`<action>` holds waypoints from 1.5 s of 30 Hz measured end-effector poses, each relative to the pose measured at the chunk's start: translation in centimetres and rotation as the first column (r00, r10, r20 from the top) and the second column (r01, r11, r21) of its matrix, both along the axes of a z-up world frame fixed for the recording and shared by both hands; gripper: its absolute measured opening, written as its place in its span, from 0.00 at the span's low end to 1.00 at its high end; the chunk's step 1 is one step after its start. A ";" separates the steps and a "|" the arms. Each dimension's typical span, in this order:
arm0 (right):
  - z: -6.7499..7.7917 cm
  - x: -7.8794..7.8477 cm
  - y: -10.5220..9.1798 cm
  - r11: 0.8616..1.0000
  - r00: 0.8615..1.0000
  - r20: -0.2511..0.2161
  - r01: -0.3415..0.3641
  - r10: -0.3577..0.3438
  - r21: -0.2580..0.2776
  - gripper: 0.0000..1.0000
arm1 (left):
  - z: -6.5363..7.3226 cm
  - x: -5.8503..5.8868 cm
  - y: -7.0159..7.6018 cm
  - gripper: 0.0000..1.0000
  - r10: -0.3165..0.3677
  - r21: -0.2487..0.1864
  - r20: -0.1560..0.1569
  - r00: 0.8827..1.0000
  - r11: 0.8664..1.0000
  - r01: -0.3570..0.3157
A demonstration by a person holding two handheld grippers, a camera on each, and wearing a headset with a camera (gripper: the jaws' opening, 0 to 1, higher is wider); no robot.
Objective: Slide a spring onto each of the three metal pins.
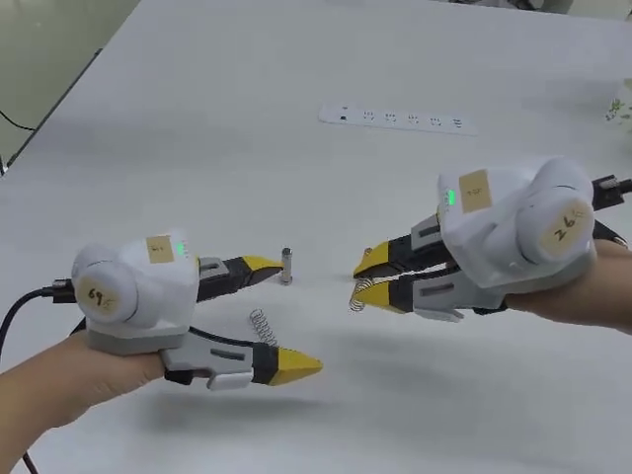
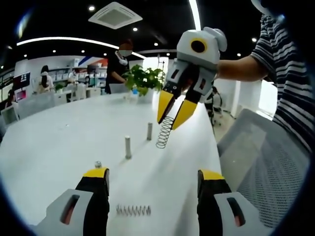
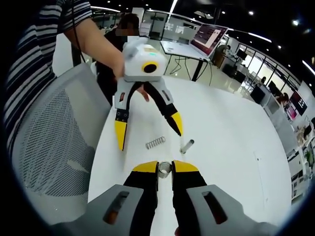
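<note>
1. Step in hand, by the look of it: threading the first spring, with no pin wearing one yet.
2. Pinched in the right gripper point(image 1: 365, 281), jaws pressed nearly together: a spring point(image 1: 356, 296), dangling just above the table point(image 1: 326, 59).
3. At 9 o'clock of that spring, near it: an upright bare metal pin point(image 1: 286, 267).
4. In the left gripper view, beyond that pin: a second pin point(image 2: 128, 146) and a third top point(image 2: 98, 164), both bare.
5. Spread wide and empty: the left gripper point(image 1: 281, 316), straddling a loose spring point(image 1: 261, 326) lying at 7 o'clock of the pin.
6. Next, probably: centring the held coil's lower end over the pin top, keeping it upright, lowering, then releasing.
</note>
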State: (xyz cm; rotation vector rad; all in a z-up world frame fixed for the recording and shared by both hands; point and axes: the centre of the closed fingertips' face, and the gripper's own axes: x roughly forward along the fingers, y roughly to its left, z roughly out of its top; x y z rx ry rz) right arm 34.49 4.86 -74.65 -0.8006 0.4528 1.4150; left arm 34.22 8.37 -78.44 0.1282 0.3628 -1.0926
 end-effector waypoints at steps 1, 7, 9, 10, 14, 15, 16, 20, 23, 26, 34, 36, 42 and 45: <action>0.0 0.0 0.0 1.000 1.000 0.000 0.001 -0.001 -0.002 0.07 | -0.1 0.0 0.1 0.74 0.000 0.006 0.003 1.000 1.000 0.000; 0.1 0.2 -0.2 1.000 1.000 0.003 0.008 -0.008 -0.005 0.07 | 0.0 0.1 0.7 0.81 0.023 0.004 0.006 1.000 1.000 -0.023; 0.1 0.3 -0.3 1.000 1.000 0.005 0.009 -0.009 -0.003 0.07 | -0.1 0.1 0.9 0.83 0.025 0.010 0.005 1.000 1.000 -0.025; 0.1 0.3 -0.3 1.000 1.000 0.004 0.011 -0.011 -0.003 0.07 | -0.1 0.2 0.9 0.85 0.027 0.010 0.007 1.000 1.000 -0.027; 0.3 0.5 -0.3 1.000 1.000 0.008 0.014 -0.014 -0.004 0.07 | 0.0 0.3 1.2 0.93 0.042 -0.004 0.004 0.999 0.999 -0.042; 0.3 0.5 -0.3 1.000 1.000 0.009 0.015 -0.015 -0.002 0.07 | -0.1 0.3 1.4 0.94 0.048 -0.001 0.004 0.999 0.999 -0.048; 0.3 0.5 -0.4 1.000 1.000 0.009 0.016 -0.016 -0.004 0.07 | -0.1 0.4 1.5 0.96 0.051 -0.005 0.002 0.999 0.999 -0.051; 0.1 0.7 -0.7 1.000 1.000 0.009 0.020 -0.020 -0.012 0.07 | 0.1 0.6 1.8 0.98 0.065 -0.014 0.002 0.998 0.998 -0.065; 0.0 0.9 -0.8 1.000 1.000 0.007 0.026 -0.025 -0.013 0.07 | 0.1 0.7 1.9 0.98 0.069 -0.013 0.004 0.998 0.998 -0.069; 0.0 1.0 -1.0 0.999 1.000 0.006 0.030 -0.030 -0.014 0.07 | 0.2 0.8 2.0 0.98 0.074 -0.018 0.005 0.997 0.997 -0.074; 0.1 1.7 -1.6 0.999 0.999 0.005 0.050 -0.050 -0.016 0.07 | 0.3 1.2 2.5 0.98 0.094 -0.030 0.005 0.996 0.995 -0.094; 0.1 1.9 -1.7 0.998 0.998 0.003 0.055 -0.055 -0.016 0.07 | 0.3 1.3 2.8 0.98 0.102 -0.032 0.004 0.995 0.994 -0.102; -0.1 2.6 -1.9 0.997 0.998 -0.001 0.069 -0.069 -0.022 0.07 | 0.2 1.5 3.1 0.98 0.119 -0.040 -0.004 0.993 0.992 -0.119; -0.3 2.9 -1.9 0.997 0.997 -0.012 0.074 -0.075 -0.029 0.07 | 0.3 1.5 3.1 0.98 0.121 -0.043 -0.003 0.993 0.992 -0.121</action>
